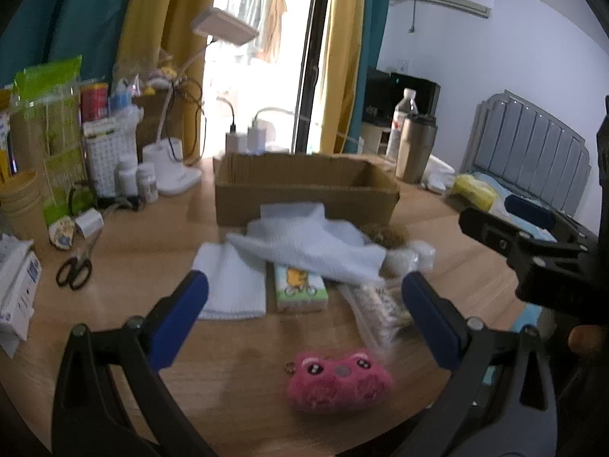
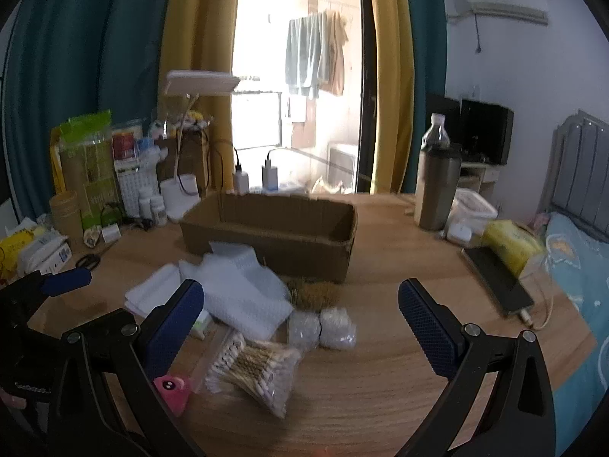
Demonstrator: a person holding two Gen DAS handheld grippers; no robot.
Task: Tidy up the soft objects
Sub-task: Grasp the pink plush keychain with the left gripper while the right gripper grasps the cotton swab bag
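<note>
Holding both grippers spread wide and empty above the table (image 2: 380, 400), we judge nothing is picked yet. Nearest our left gripper (image 1: 304, 320) lies the pink plush toy (image 1: 338, 381), between its fingers (image 1: 182, 316) and likely first to go. Our right gripper (image 2: 300, 327) hovers over the cotton swab bag (image 2: 255, 371). Beyond these, white towels (image 1: 304, 247) drape a tissue pack (image 1: 300, 287), heaped just before the open cardboard box (image 2: 266, 243), presumably the destination. Farther back stands a desk lamp (image 1: 224, 26).
</note>
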